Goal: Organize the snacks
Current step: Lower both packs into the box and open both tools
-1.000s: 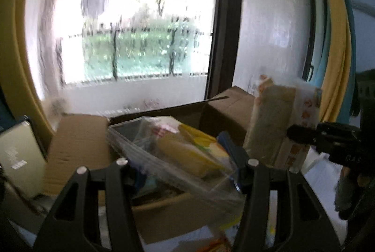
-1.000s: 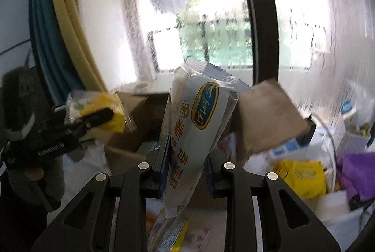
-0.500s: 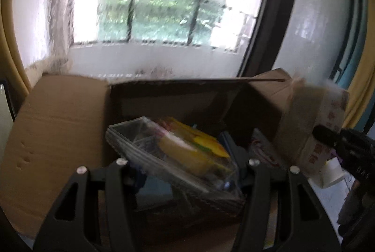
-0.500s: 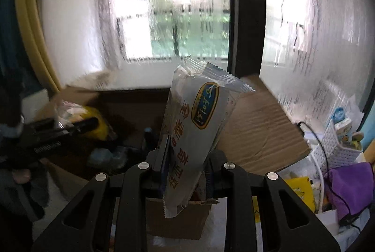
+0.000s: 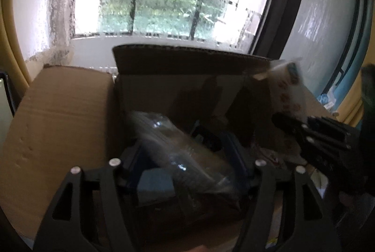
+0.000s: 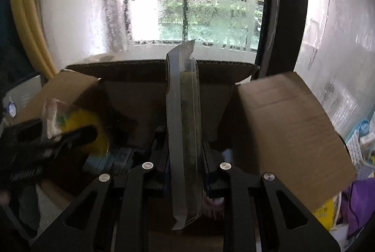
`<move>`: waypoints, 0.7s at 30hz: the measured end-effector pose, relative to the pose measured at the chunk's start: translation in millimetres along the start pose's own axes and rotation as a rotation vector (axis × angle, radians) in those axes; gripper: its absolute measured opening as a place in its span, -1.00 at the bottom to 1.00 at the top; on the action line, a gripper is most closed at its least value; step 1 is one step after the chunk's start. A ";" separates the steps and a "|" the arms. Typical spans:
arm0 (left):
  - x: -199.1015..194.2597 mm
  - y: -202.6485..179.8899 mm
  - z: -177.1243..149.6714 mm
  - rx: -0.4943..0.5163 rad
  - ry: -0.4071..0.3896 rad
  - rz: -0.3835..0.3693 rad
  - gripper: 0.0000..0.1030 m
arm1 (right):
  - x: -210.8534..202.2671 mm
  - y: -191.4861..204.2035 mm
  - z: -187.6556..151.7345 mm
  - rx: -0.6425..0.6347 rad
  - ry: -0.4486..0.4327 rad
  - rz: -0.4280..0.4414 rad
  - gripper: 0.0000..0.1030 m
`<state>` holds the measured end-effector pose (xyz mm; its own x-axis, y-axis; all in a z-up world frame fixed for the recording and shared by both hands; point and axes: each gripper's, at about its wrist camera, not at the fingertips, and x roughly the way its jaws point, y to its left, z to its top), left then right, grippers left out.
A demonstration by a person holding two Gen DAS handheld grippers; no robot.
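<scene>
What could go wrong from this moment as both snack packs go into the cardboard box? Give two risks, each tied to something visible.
1. The left tool is opening, and its clear-wrapped pack sits tilted over the box's contents; it may land askew and take up the room left.
2. The right tool pinches a tall thin packet near its lower end only; hanging over the cardboard box, it could catch the back flap or tip sideways when let go.
</scene>
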<state>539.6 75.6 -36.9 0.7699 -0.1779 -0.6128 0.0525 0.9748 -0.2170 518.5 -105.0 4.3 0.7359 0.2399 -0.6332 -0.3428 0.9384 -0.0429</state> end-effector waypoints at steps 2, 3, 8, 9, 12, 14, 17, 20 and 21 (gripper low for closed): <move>-5.3 2.4 1.8 -0.001 -0.017 0.003 0.42 | 2.5 -2.3 8.2 -0.001 -0.006 -0.022 -0.55; -7.8 4.2 2.8 -0.003 -0.027 0.003 0.43 | 4.1 -1.3 11.8 -0.007 -0.008 -0.030 -0.55; -14.0 12.0 6.3 -0.020 -0.057 0.057 0.46 | -6.3 5.5 17.5 -0.038 -0.028 -0.015 -0.25; -14.5 13.8 6.7 -0.029 -0.055 0.056 0.46 | -9.6 6.1 17.9 -0.044 -0.029 0.004 -0.25; -18.3 14.2 7.1 -0.031 -0.060 0.054 0.46 | -19.8 13.2 10.9 -0.073 -0.034 0.031 -0.25; -20.9 12.1 7.0 -0.025 -0.065 0.050 0.46 | -24.2 16.3 6.0 -0.094 -0.023 0.060 -0.25; -27.3 9.3 8.7 -0.016 -0.076 0.048 0.46 | -30.6 20.9 0.8 -0.100 -0.015 0.056 -0.25; -34.1 7.0 9.5 -0.006 -0.081 0.044 0.47 | -37.3 23.1 -5.3 -0.084 -0.006 0.049 -0.25; -36.2 5.2 9.6 -0.003 -0.083 0.046 0.47 | -39.5 22.5 -8.1 -0.079 0.000 0.048 -0.25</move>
<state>518.0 88.4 -8.5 0.8217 -0.1211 -0.5569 0.0141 0.9812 -0.1926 476.9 -95.4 22.1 0.7177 0.2843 -0.6357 -0.4226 0.9034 -0.0731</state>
